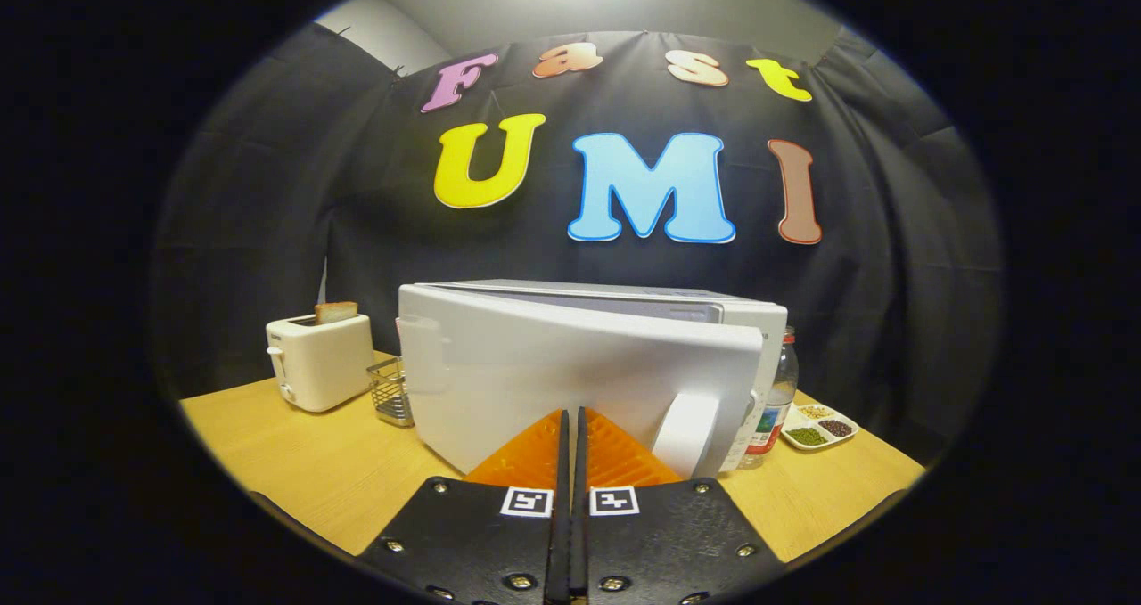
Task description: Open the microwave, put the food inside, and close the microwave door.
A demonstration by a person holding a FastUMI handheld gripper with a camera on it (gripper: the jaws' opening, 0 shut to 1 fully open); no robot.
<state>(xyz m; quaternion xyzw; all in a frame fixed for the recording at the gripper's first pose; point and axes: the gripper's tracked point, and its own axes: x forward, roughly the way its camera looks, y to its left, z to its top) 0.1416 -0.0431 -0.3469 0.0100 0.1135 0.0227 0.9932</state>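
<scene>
A white microwave [624, 306] stands on the wooden table [294, 462] straight ahead. Its white door [553, 382] is swung partly toward me, hinged on the left, with the curved handle [686, 431] at its right end. My gripper [570, 418] is shut, the two fingers pressed together with nothing between them. The fingertips sit right against the lower front of the door, near its middle. The inside of the microwave is hidden behind the door.
A white toaster [319, 360] with a slice of bread [335, 312] stands at the back left. A small wire basket [390, 391] sits between it and the microwave. Right of the microwave are a clear bottle [777, 400] and a divided dish of beans [820, 427].
</scene>
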